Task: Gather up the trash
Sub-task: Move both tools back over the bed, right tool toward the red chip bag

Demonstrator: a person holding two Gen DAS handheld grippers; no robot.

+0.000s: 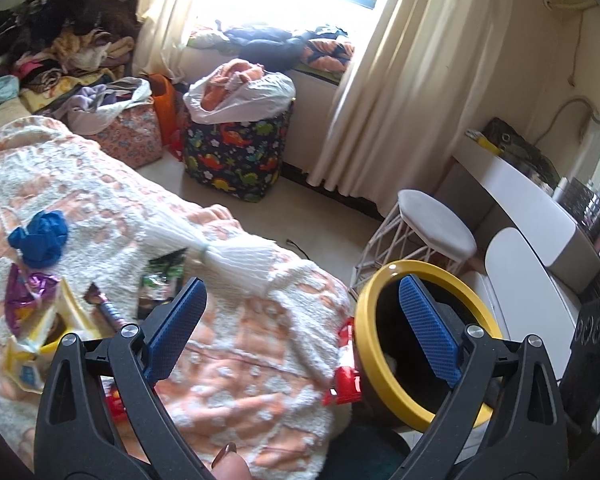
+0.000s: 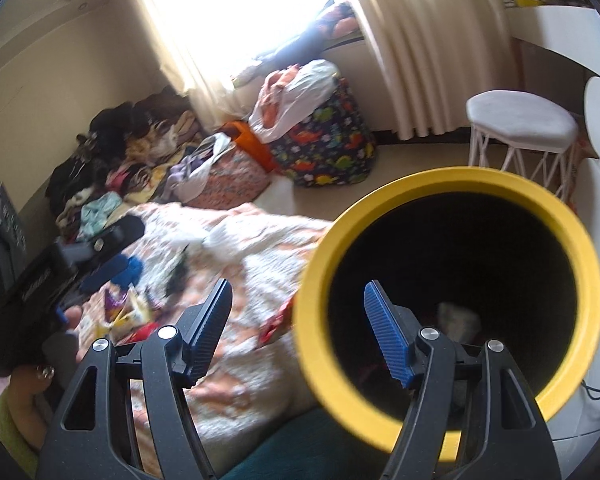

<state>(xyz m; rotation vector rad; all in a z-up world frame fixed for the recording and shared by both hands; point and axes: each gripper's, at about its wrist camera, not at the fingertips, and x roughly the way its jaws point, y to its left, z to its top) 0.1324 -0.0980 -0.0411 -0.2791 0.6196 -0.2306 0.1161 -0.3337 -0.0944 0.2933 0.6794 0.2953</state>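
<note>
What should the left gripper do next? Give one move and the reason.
Probably swing the left gripper left, toward the wrappers on the blanket. It is open and holds nothing, the wrappers lie loose there, and the bin beside the bed stands open.

Open left gripper (image 1: 300,332) over the bed (image 1: 228,360)

Wrappers (image 1: 40,320) and a blue crumpled wad (image 1: 40,238) lie at the frame's left; the yellow-rimmed bin (image 1: 420,344) stands lower right.
</note>
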